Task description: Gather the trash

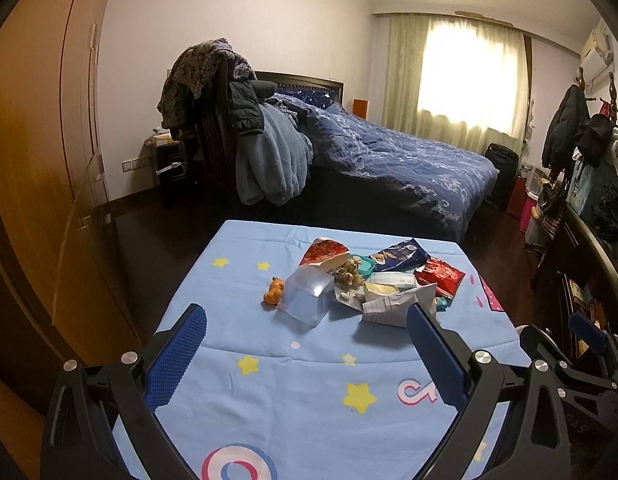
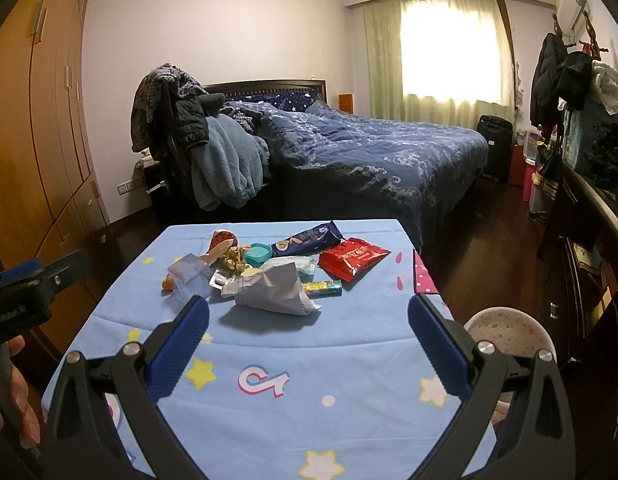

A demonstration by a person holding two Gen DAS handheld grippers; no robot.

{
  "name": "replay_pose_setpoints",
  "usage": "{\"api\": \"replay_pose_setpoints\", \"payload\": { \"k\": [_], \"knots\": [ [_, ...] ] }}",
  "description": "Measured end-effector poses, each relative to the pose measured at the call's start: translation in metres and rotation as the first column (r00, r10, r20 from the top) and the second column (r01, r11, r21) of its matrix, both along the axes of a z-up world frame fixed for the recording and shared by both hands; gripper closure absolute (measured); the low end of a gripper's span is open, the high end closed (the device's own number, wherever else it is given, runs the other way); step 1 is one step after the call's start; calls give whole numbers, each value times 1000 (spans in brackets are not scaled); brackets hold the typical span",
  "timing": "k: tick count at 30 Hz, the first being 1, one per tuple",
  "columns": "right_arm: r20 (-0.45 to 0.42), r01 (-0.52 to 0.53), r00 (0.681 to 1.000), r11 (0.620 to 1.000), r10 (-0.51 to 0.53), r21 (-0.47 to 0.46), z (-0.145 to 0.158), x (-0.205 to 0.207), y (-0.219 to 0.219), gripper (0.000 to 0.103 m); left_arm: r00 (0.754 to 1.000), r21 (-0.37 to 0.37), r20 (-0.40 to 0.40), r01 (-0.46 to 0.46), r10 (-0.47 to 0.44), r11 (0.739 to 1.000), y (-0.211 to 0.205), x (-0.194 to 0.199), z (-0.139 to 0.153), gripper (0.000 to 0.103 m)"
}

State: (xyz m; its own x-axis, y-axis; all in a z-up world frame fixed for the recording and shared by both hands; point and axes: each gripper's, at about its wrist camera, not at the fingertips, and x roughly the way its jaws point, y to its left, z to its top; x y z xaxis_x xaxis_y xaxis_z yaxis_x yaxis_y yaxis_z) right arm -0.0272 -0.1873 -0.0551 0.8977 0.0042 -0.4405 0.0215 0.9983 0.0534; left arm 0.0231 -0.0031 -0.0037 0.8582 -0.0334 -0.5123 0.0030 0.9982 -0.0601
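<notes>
A pile of trash lies on the table with the light blue star cloth [image 1: 269, 392] [image 2: 309, 364]. It holds a crumpled white paper bag [image 1: 397, 304] [image 2: 275, 286], a red wrapper [image 1: 441, 276] [image 2: 355, 258], a dark blue snack bag [image 1: 401, 254] [image 2: 309, 238], a clear plastic box [image 1: 307, 296] [image 2: 191, 276], orange peel [image 1: 273, 292] and a teal lid [image 2: 257, 254]. My left gripper [image 1: 307, 320] is open and empty, just short of the pile. My right gripper [image 2: 309, 312] is open and empty, close in front of the paper bag.
A pink-speckled white bin [image 2: 509, 336] stands off the table's right edge. The other gripper shows at the right edge of the left wrist view [image 1: 589, 344]. A bed [image 1: 409, 160], a wooden wardrobe [image 1: 41, 160] and a loaded coat rack [image 2: 569, 80] surround the table.
</notes>
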Motion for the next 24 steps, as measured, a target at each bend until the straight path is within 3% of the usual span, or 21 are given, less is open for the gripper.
{"api": "replay_pose_setpoints", "payload": {
  "k": [24],
  "knots": [
    [-37, -17, 999, 1000, 17, -1, -5, 12, 6, 3, 999, 16, -41, -3, 3, 1000, -2, 14, -7, 3]
  ]
}}
